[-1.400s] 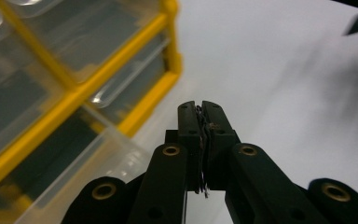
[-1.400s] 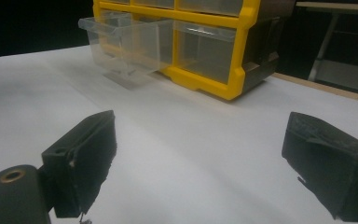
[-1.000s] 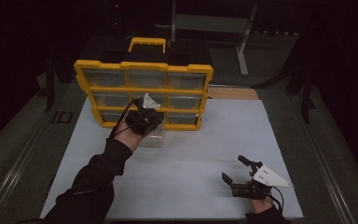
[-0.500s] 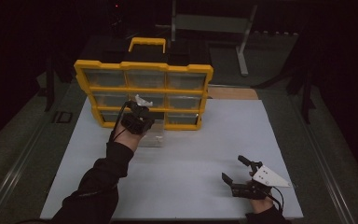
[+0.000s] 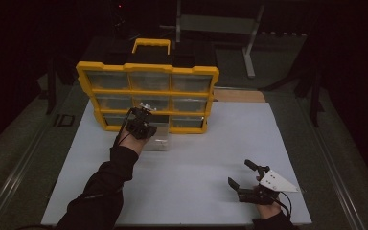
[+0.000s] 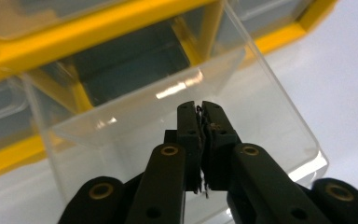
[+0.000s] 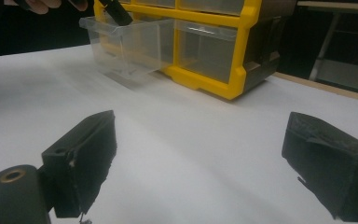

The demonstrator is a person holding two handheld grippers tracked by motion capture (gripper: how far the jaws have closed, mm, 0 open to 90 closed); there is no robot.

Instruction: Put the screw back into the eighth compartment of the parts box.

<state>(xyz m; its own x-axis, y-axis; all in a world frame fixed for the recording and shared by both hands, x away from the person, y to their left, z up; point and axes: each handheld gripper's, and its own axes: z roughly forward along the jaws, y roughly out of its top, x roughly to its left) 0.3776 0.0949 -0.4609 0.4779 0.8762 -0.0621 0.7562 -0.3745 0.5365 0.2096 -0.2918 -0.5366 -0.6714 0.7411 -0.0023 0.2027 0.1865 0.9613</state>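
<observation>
Your left gripper [image 6: 201, 109] has sunk since a second ago, jaws together above the clear drawer [image 6: 177, 112], which juts from the yellow organizer [image 5: 147, 98]. Your right gripper [image 7: 200, 163], jaws apart, rests on the white table [image 5: 206, 143]; its view shows the drawer's side.

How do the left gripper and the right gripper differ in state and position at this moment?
The left gripper has its jaws shut, over the clear plastic drawer pulled out of the yellow-framed storage organiser; the right gripper has its jaws wide apart with nothing between them. The left gripper is up at the organiser's bottom row; the right gripper sits low over the white table surface, near its front edge. Both have black jaws.
</observation>
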